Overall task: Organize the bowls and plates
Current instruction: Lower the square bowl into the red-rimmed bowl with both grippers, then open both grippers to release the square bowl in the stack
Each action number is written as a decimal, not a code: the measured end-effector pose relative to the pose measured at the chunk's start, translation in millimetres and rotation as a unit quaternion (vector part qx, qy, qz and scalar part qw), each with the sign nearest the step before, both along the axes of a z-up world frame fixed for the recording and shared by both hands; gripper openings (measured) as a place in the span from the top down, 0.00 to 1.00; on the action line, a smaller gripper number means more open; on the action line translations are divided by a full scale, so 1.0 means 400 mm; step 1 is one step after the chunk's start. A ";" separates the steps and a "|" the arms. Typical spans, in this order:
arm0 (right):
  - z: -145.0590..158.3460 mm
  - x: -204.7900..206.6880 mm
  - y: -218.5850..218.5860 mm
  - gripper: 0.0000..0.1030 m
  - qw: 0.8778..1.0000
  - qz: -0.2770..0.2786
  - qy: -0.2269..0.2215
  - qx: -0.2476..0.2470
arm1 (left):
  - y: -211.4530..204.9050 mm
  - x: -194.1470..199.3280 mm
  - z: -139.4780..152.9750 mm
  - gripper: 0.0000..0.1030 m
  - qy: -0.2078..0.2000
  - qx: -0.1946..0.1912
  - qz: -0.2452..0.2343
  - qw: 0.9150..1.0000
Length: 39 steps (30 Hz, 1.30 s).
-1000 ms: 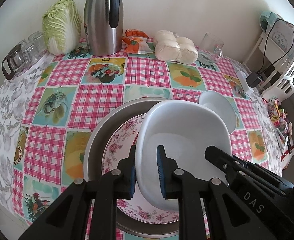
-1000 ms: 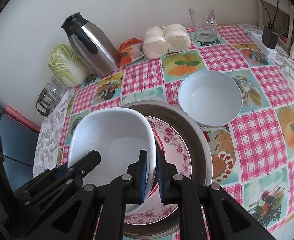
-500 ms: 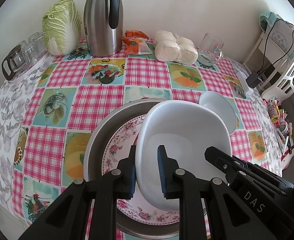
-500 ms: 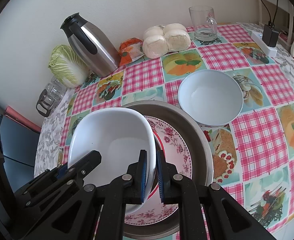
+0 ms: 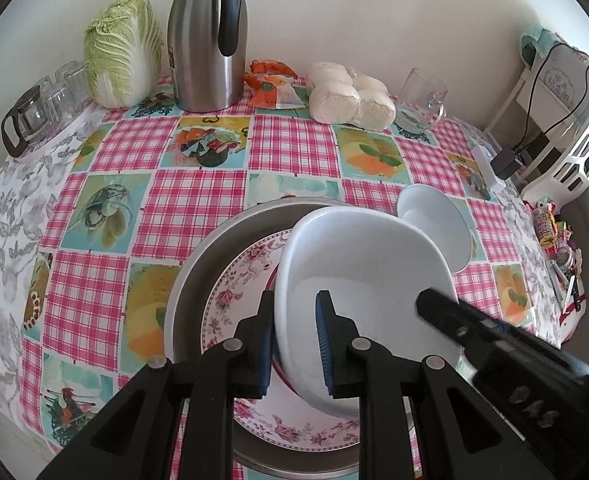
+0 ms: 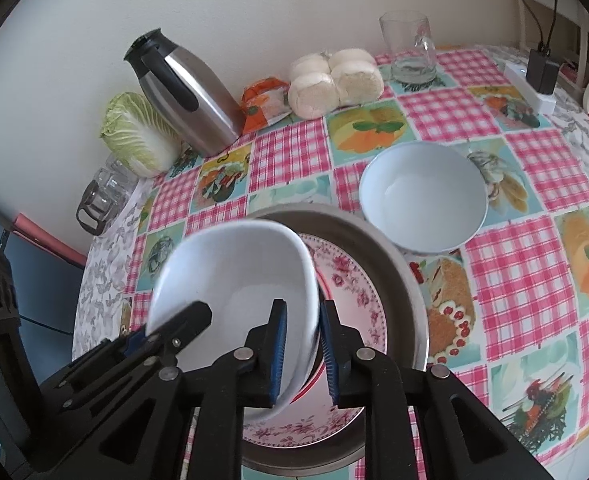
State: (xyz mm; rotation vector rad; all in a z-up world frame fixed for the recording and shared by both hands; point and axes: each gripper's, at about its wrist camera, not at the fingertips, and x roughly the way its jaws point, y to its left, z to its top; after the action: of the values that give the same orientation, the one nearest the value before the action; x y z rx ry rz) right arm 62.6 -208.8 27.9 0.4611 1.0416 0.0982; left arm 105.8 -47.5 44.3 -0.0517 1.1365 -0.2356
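Gripping one rim of the white square bowl (image 5: pixel 358 264), the left gripper (image 5: pixel 294 308) has one pad outside the wall and one inside, pressed on it. At the opposite rim the right gripper (image 6: pixel 300 316) straddles the wall, but its jaws have just been opening, and a sliver of gap shows beside the outer pad. The bowl is tilted and looks blurred in the right wrist view, so its edge there is hard to read. It cannot be told whether its underside touches what lies below.

Beneath it a floral plate (image 5: pixel 230 300) sits inside a round metal pan (image 5: pixel 198 268) near the front edge of the table (image 5: pixel 198 200). Bowl and fingers cover most of the plate. Only its pink-patterned border shows, and the pan's near rim is cut off behind the gripper bodies. The square bowl is empty.

A round white bowl (image 6: pixel 422 200), also empty, stands on the checked cloth just beside the pan, toward the table's right edge. The left wrist view shows only part of it behind the square bowl.

Along the back edge, against the wall, stand a cabbage (image 5: pixel 122 48), a steel thermos jug (image 5: pixel 206 52), an orange packet (image 5: pixel 272 88), a bag of buns (image 5: pixel 350 96) and a glass mug (image 5: pixel 420 100). Clear glasses (image 5: pixel 42 108) crowd the back left corner, warped by the lens.
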 end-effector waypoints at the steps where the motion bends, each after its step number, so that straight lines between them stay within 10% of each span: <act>1: 0.009 -0.002 -0.004 0.78 1.000 -0.001 -0.007 0.003 | 0.000 0.000 0.001 0.80 -0.001 0.000 0.000 1.000; 39: 0.029 -0.010 -0.006 0.75 1.000 0.004 -0.014 0.010 | 0.030 0.003 0.012 0.80 -0.003 -0.001 0.027 1.000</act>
State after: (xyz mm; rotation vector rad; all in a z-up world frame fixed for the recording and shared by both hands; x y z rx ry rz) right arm 58.7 -211.0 39.4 0.4731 1.0163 0.1215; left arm 106.9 -35.5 49.2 -0.0819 1.1267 -0.1890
